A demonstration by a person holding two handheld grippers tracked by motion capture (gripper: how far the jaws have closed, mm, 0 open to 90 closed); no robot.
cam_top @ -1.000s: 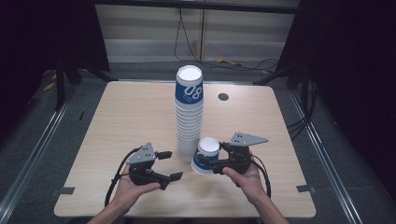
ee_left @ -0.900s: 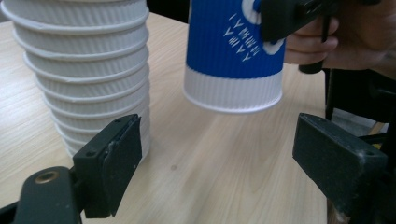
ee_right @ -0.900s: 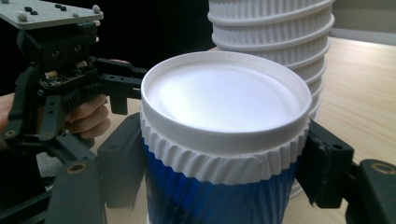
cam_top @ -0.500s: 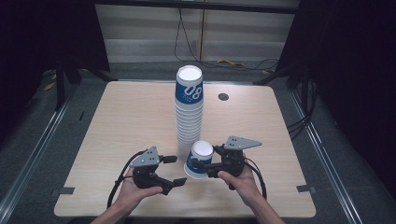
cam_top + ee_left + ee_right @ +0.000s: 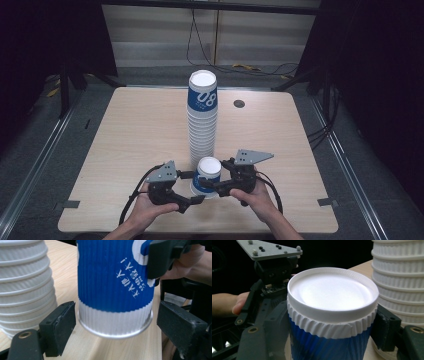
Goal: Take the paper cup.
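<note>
While the right claw [image 5: 212,184] grips the cup [image 5: 206,176], the spread left claw [image 5: 192,187] has neared.

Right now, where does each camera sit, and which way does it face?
High view: above the person's side, looking down the table; both hands, left gripper, right gripper.
Left gripper view: between open jaws, facing the cup base.
Right gripper view: along jaws clamping the cup under its rim.
All share the cup and the cup stack.
</note>
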